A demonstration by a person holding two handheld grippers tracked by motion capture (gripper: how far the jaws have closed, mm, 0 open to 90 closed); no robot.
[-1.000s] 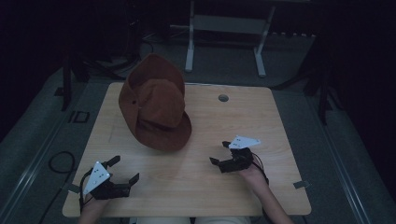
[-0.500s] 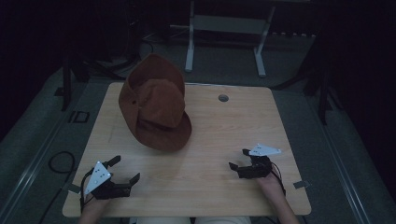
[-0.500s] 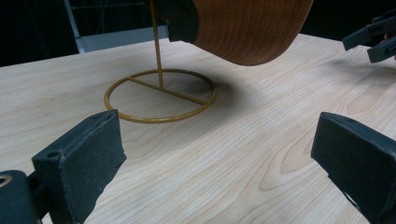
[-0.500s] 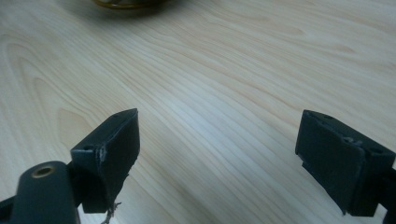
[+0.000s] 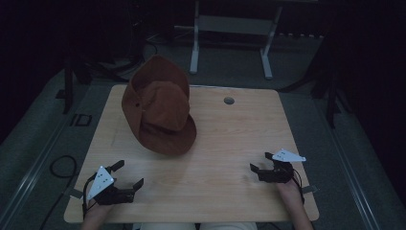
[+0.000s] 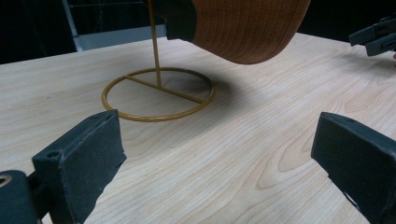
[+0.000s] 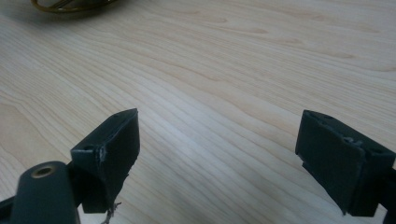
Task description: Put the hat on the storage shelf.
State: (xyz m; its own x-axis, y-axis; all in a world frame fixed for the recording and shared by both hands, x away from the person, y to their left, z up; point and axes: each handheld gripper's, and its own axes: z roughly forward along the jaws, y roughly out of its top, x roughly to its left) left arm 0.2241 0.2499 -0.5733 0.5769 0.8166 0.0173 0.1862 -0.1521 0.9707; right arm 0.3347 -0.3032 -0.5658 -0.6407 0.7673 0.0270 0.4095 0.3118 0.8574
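My left tongs (image 5: 128,175) rest at the near left corner of the tabletop (image 5: 230,139), jaws spread wide with nothing between them. My right tongs (image 5: 261,162) sit near the right edge, also spread wide and empty. The brown hat (image 5: 160,112) hangs on a thin brass stand (image 6: 159,91) toward the far left of the tabletop, well apart from both tongs. In the left gripper view the stand's ring base lies flat on the wood and its slim post rises into the crown, with the brim overhanging the ring on the near side.

The stand is what worries me. The post looks slender and the ring base light, so I judge that a sideways pull on the brim could tip the whole thing or drag it across the wood. If I grab with one pair of tongs alone, the soft brim may fold and slip out, or the hat may snag on the post top as it lifts. Coming in low with the left tongs, I could also knock the ring itself.
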